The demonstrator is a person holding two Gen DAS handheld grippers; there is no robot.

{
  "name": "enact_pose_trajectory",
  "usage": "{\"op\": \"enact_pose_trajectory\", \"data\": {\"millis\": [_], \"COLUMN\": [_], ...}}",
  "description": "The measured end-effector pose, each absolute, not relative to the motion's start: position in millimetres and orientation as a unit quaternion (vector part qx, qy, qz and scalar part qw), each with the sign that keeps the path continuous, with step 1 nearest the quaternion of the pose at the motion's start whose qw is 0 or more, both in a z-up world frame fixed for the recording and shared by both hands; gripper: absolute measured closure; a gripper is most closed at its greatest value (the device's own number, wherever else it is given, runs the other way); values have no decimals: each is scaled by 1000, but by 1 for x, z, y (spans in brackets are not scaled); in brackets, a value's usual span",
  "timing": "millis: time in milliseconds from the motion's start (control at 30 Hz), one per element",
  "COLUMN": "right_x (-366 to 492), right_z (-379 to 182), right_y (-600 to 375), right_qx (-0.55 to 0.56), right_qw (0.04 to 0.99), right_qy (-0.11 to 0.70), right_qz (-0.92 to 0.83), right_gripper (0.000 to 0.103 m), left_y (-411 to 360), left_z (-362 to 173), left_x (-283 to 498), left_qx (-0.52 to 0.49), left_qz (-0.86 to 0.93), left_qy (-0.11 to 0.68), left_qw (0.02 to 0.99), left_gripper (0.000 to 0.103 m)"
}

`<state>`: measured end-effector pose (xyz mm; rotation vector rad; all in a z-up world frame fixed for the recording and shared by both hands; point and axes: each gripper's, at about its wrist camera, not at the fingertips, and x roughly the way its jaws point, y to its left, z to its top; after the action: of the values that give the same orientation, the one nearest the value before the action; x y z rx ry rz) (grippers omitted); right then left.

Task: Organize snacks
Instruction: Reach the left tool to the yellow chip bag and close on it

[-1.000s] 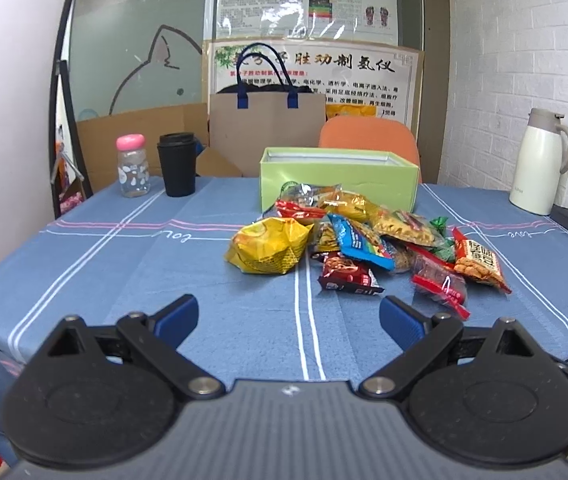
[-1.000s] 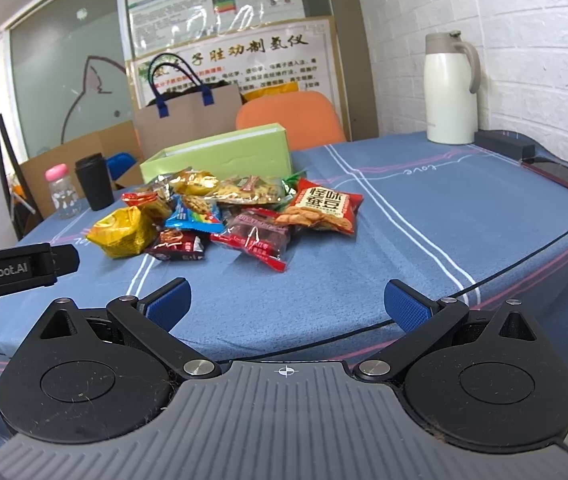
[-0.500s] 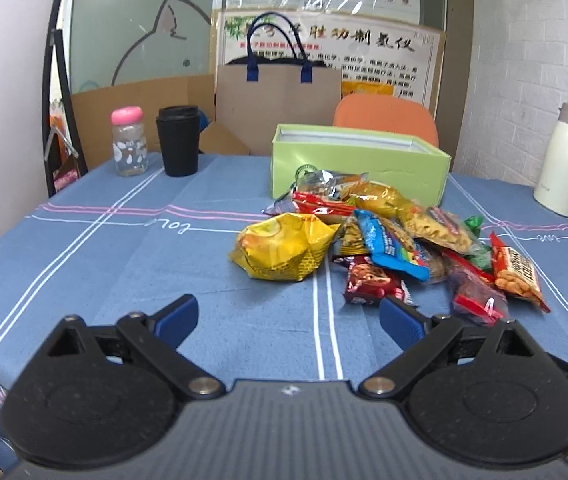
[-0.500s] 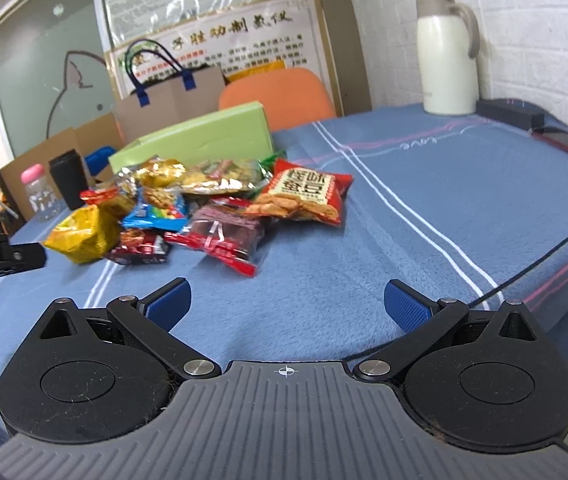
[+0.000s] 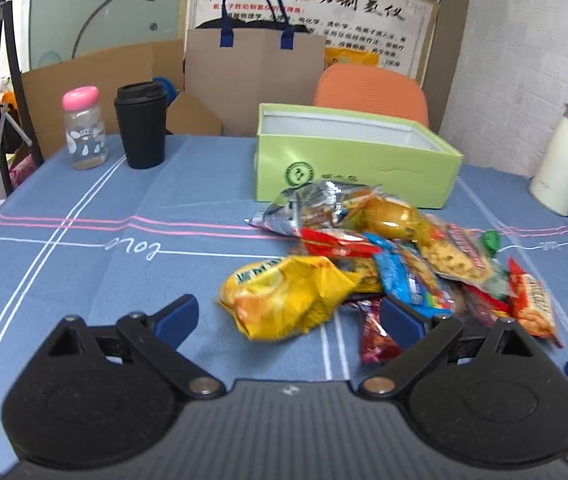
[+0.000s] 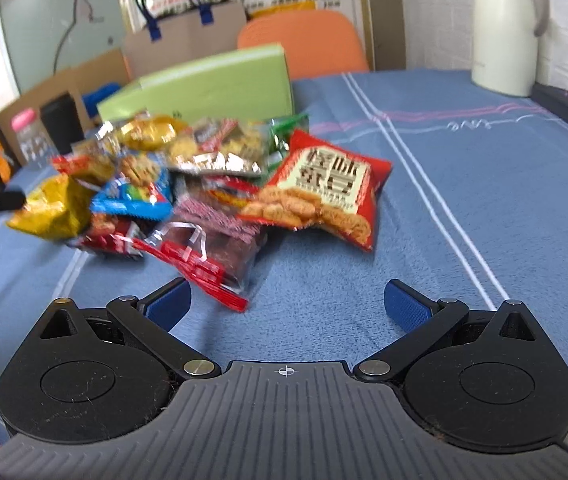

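Note:
A heap of snack packets lies on the blue tablecloth in front of an open green box (image 5: 356, 160). A crumpled yellow bag (image 5: 284, 300) sits at the heap's near left, just ahead of my open left gripper (image 5: 288, 316), whose blue pads straddle its near edge without touching. In the right wrist view the green box (image 6: 212, 84) stands behind the heap, and a red peanut packet (image 6: 324, 192) and a dark red packet with a clear window (image 6: 212, 252) lie closest. My right gripper (image 6: 286, 304) is open and empty, just short of them.
A pink-capped bottle (image 5: 84, 132) and a black cup (image 5: 140, 124) stand at the far left. A white thermos (image 5: 564, 164) stands at the right edge by the brick wall. A brown paper bag (image 5: 252, 68) and an orange chair (image 5: 372, 92) are behind the table.
Both grippers have moved forward over the table toward the snack heap, which now looks larger and closer. Both stayed open.

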<state>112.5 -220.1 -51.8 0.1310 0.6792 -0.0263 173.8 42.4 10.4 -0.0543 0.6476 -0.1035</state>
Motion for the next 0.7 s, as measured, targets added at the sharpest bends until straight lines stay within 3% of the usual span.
{"op": "enact_pose_trajectory", "data": {"millis": [367,500,700], "right_x": [115,107,131], "right_z": [-56,-25,3], "right_y": [-213,-210,-154], "right_qx": [15,57,-11], "right_qw": [939,954,962], "right_qy": [342,294,247], "right_qz": [-26,31,116], "right_gripper": [10,10,10], "left_y": [53,63,80], "left_z": [5,11,18], "left_x": [197,198,196], "left_qx": [-14,-21,-33], "left_qz": [-45,-67,-101], "left_qy": [337,337,328], "left_qw": [940,939,939], "left_gripper": [7,7,7]}}
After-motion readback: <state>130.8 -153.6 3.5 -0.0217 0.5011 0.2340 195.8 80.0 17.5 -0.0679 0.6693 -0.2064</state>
